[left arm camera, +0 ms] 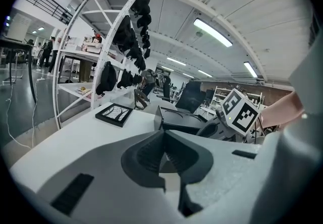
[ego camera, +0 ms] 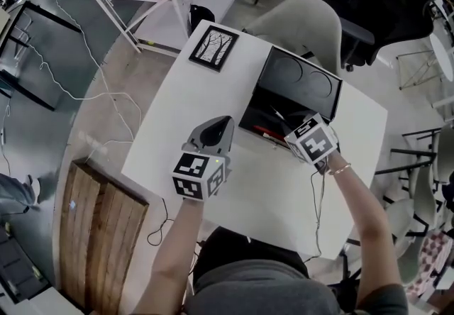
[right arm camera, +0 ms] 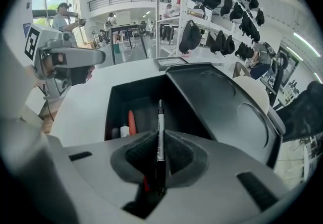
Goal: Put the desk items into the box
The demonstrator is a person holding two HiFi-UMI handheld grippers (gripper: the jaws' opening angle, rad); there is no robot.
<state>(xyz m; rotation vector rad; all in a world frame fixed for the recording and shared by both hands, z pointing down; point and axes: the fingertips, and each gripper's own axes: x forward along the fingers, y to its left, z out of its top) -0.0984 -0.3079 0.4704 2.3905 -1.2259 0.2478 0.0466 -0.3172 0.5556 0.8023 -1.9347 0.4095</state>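
A black box (ego camera: 264, 103) with its lid (ego camera: 298, 83) tipped back stands on the white table (ego camera: 248, 193). My right gripper (right arm camera: 160, 155) is shut on a black pen (right arm camera: 160, 132), which points up over the box's (right arm camera: 126, 98) open compartment. Inside lie an orange stick (right arm camera: 131, 123) and a small white item (right arm camera: 124, 131). In the head view the right gripper (ego camera: 291, 128) sits at the box's near edge. My left gripper (ego camera: 223, 126) rests to the left of the box, shut with nothing between its jaws. A framed tree picture (ego camera: 213, 47) lies at the table's far corner.
A grey chair (ego camera: 301, 23) stands behind the box. A wooden board (ego camera: 96, 228) lies on the floor left of the table, with cables (ego camera: 106, 101) near it. A white rack with dark bags (left arm camera: 126, 41) stands beyond the picture frame (left arm camera: 115, 114).
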